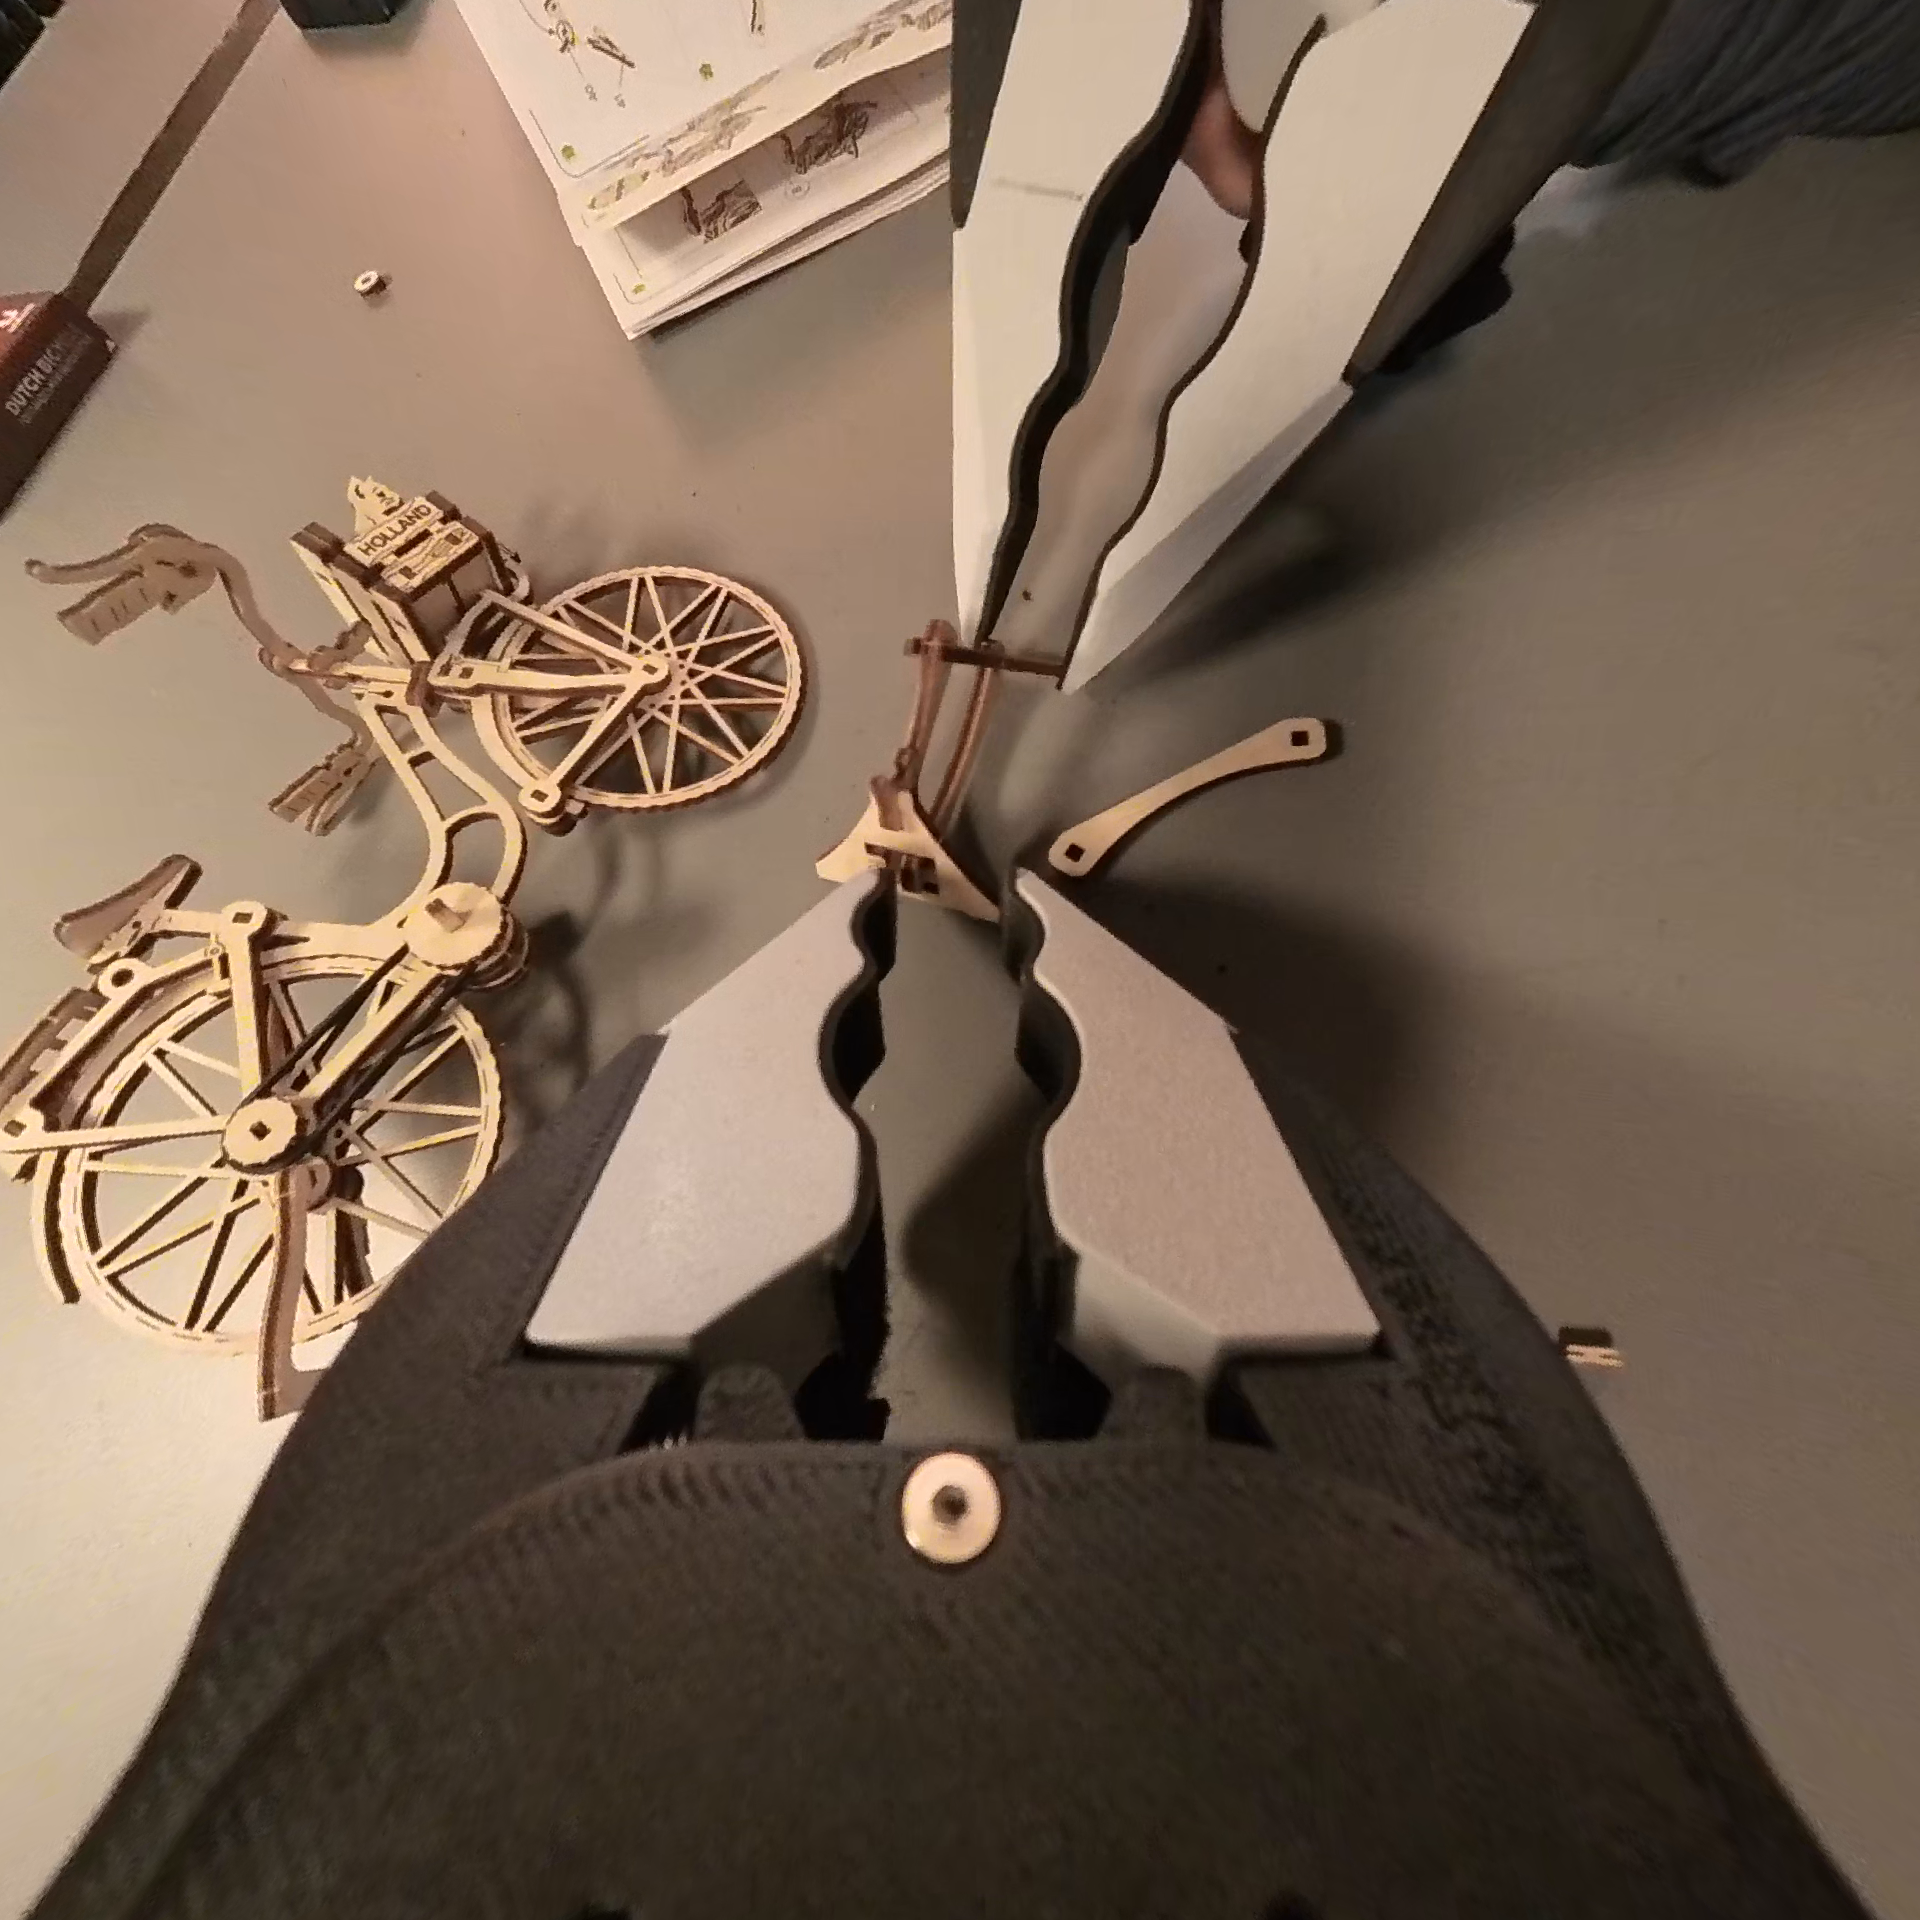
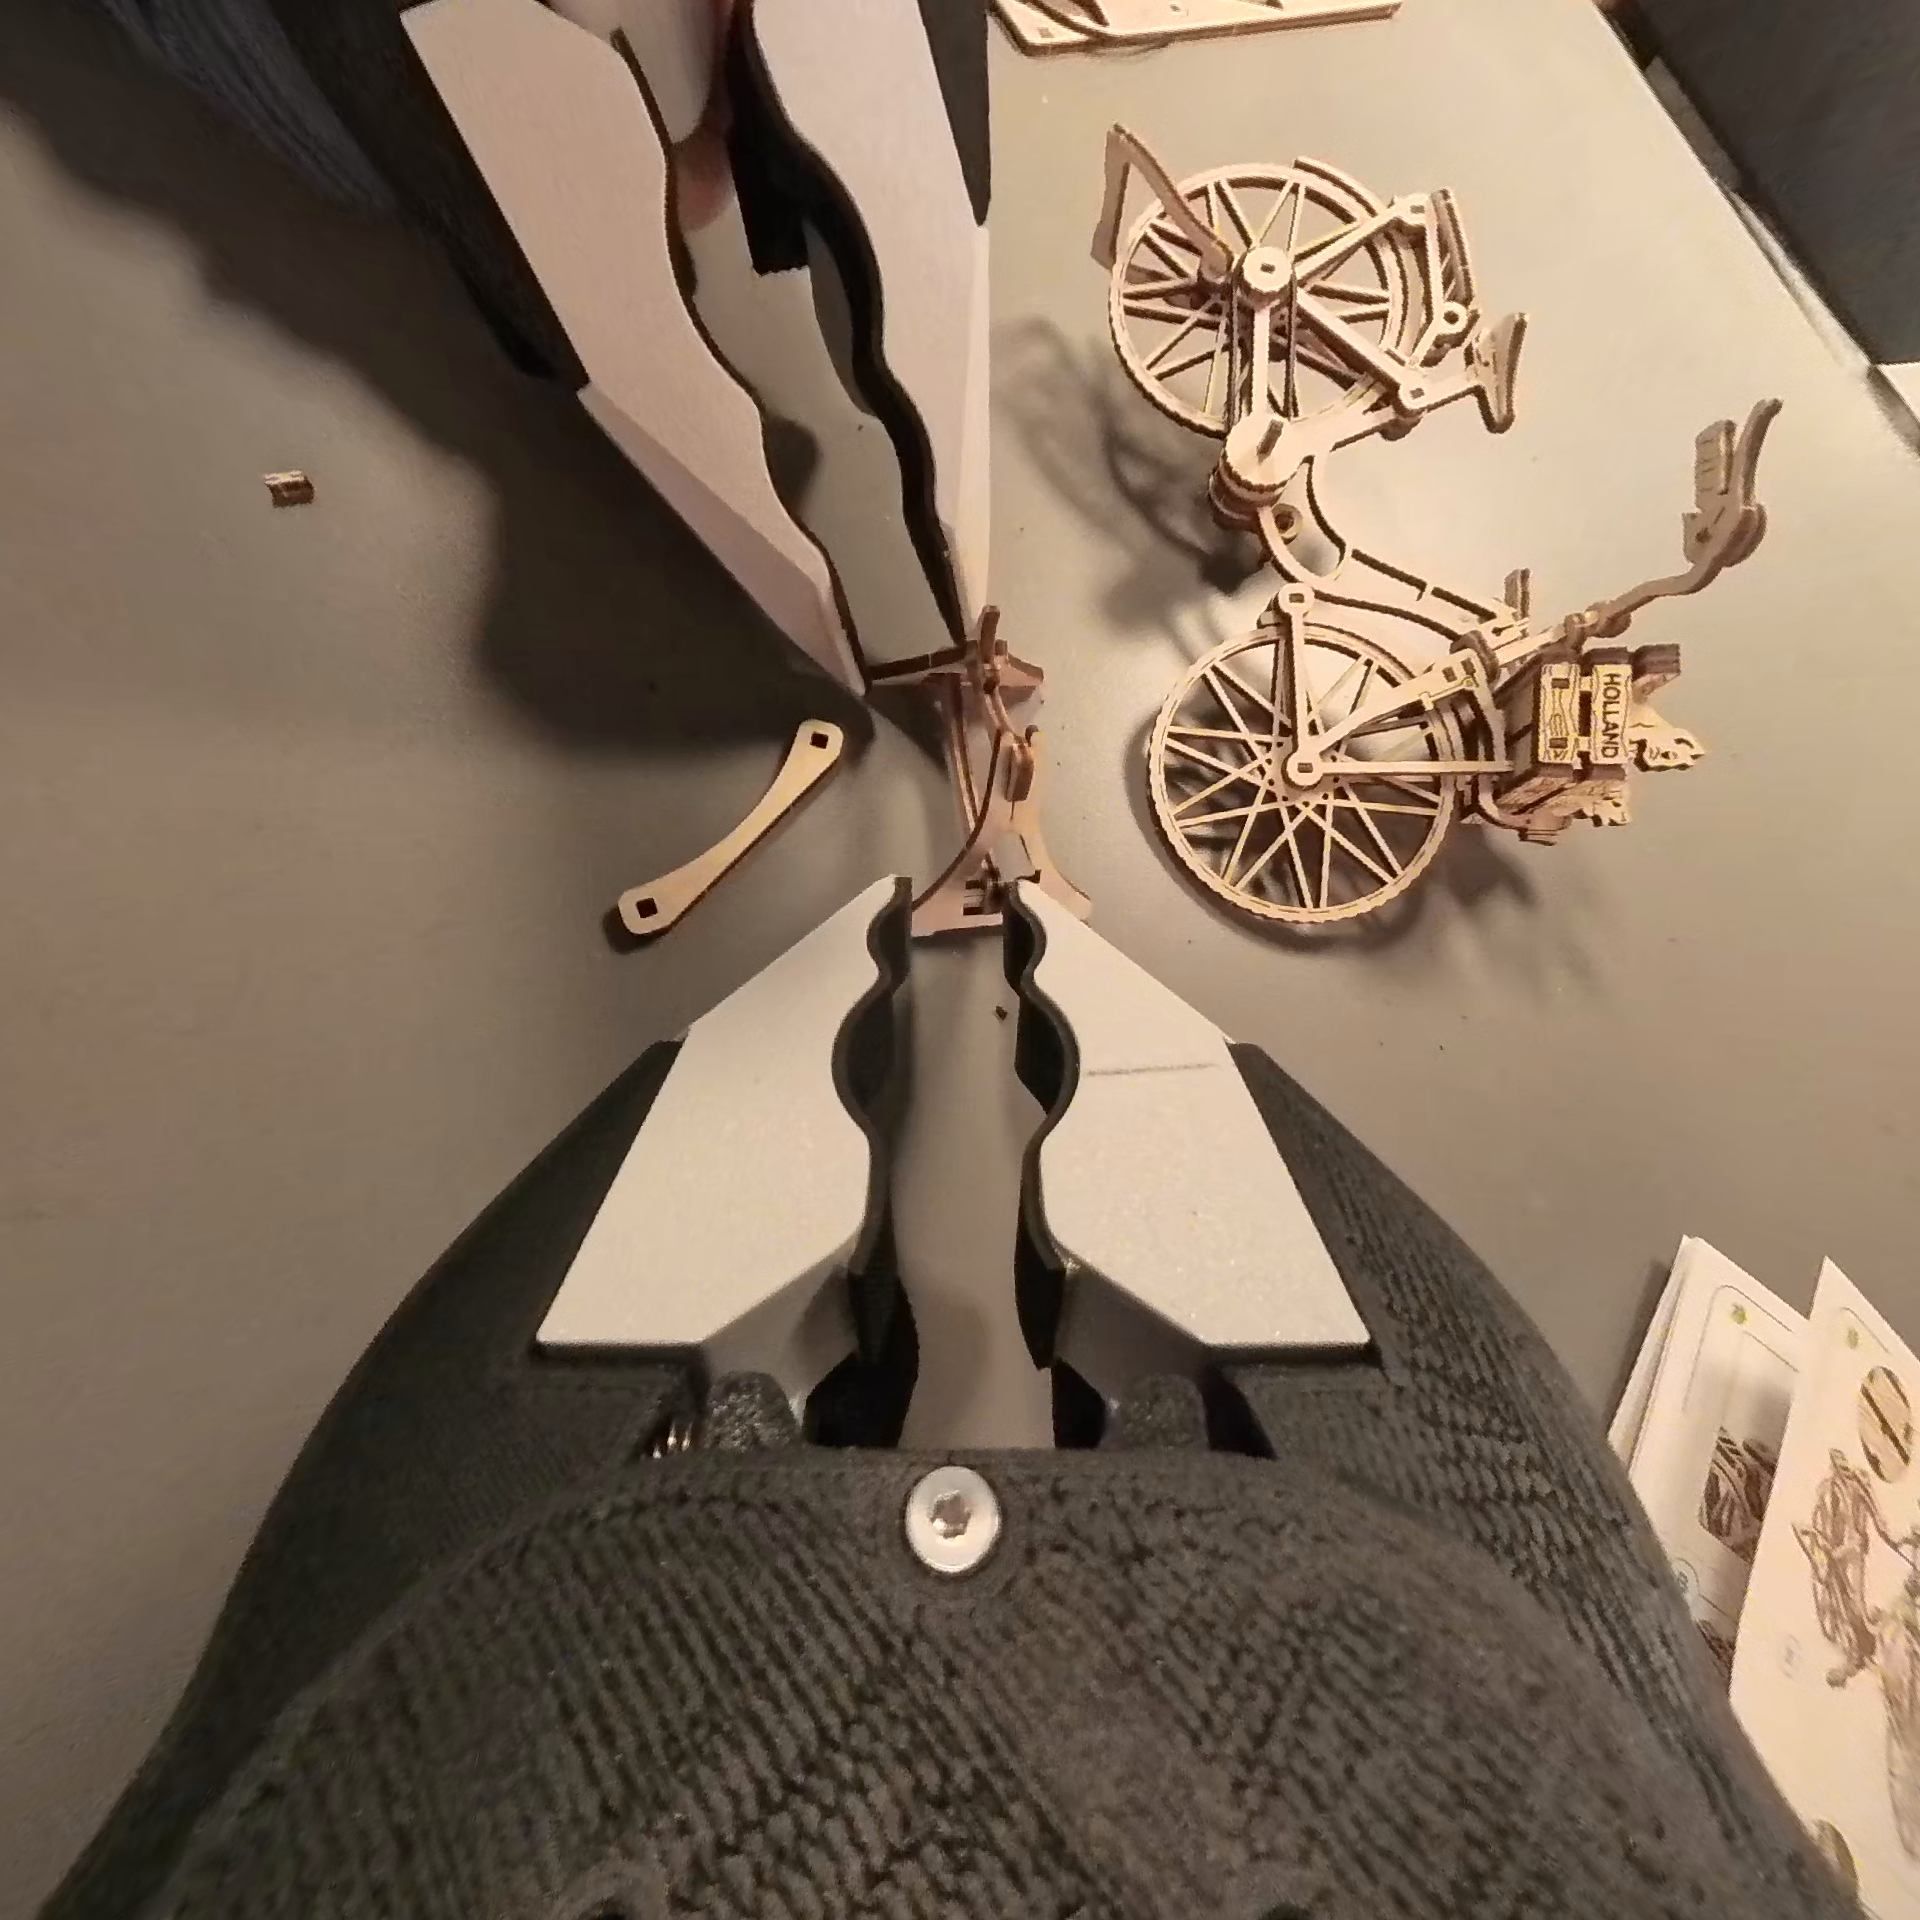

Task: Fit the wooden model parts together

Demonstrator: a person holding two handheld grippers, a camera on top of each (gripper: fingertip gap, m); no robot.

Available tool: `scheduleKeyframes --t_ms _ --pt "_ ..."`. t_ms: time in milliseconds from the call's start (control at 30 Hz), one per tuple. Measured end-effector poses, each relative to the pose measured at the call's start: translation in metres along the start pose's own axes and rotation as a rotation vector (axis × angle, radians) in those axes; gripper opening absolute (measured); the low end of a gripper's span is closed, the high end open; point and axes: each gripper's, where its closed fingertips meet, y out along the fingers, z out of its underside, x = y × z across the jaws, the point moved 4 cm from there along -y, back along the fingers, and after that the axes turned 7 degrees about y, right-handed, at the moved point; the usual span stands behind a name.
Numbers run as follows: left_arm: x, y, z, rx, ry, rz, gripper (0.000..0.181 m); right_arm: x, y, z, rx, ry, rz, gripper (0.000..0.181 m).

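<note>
Lettering is present on the small crate (image 1: 410, 566) mounted on the wooden bicycle model (image 1: 312, 883), legible in both wrist views. A dark box (image 1: 42, 384) at the table edge carries pale print, partly cut off. The instruction booklet (image 1: 727, 156) shows diagrams only; any print is too small to read.

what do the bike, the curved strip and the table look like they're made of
Bike: thin pale plywood, apparently laser-cut, judging by its dark, burnt-looking edges and flat layered parts; unvarnished matte.
Curved strip: same pale wood, flat, with square holes at both ends.
Table: smooth matte grey surface, probably laminate or painted board; cannot tell which.
</note>
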Motion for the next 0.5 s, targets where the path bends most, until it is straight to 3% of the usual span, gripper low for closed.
scheduleKeyframes --t_ms 500 --pt "-0.0006 0.0001 0.0000 0.000 0.000 0.007 0.017 -0.0011 -0.0022 -0.0005 -0.031 0.040 -0.039 0.020"
